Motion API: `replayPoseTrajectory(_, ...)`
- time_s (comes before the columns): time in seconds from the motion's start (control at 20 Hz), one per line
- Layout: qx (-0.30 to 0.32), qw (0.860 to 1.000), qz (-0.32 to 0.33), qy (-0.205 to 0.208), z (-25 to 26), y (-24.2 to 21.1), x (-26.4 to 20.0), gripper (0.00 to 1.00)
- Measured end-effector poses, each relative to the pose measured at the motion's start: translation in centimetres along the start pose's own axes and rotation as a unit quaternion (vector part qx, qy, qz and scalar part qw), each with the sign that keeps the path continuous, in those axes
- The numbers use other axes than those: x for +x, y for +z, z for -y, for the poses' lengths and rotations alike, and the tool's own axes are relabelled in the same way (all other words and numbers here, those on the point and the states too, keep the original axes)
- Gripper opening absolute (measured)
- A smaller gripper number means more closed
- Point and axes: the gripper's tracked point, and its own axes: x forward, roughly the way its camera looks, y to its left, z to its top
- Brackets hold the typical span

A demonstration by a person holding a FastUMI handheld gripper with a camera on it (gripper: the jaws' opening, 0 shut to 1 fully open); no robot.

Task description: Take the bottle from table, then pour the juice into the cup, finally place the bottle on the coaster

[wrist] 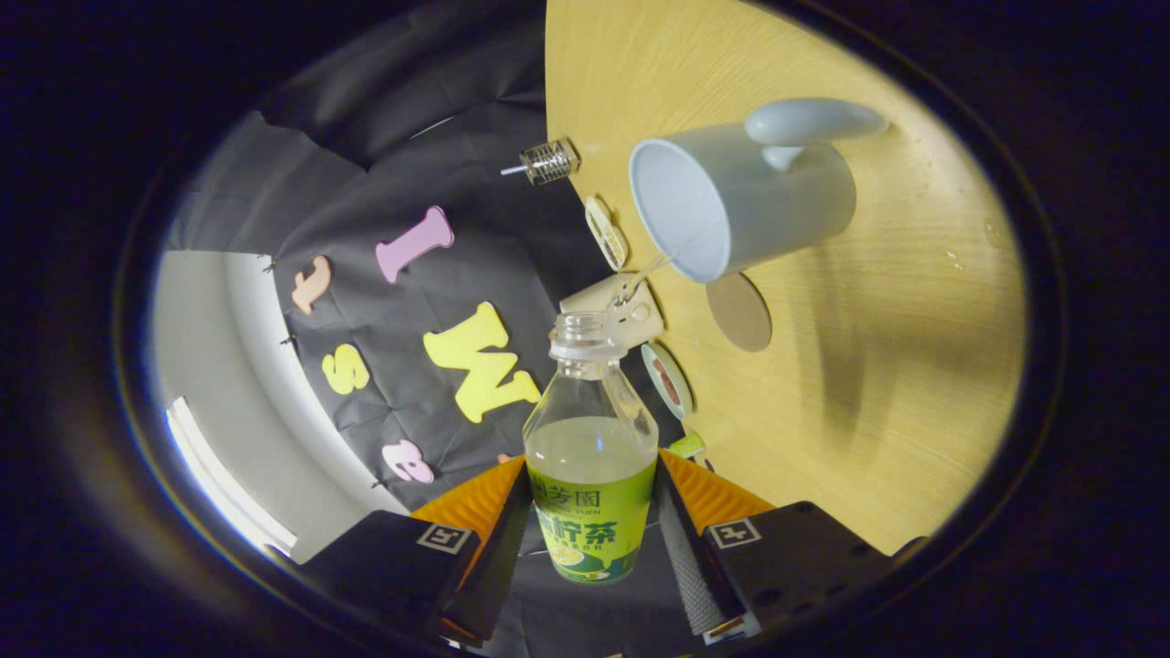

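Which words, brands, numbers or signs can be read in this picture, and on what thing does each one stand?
Label of the bottle, which the gripper clamps between both fingers: big characters, small letters, partly covered; no sure reading.
Square markers on the gripper: coded patterns, no words.
Cup: no print visible.

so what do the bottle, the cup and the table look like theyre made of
Bottle, held between the gripper fingers: clear, glossy plastic, apparently; liquid shows through.
Cup: likely glazed ceramic; pale, opaque, smooth sheen.
Table: light wood or wood-look laminate; faint grain lines, matte.
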Motion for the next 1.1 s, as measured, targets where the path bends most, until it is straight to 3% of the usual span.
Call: replayPoseTrajectory(1.1, 0.111, 0.992, 0.006, 0.062, -0.9, 1.0, -1.1, 0.79)
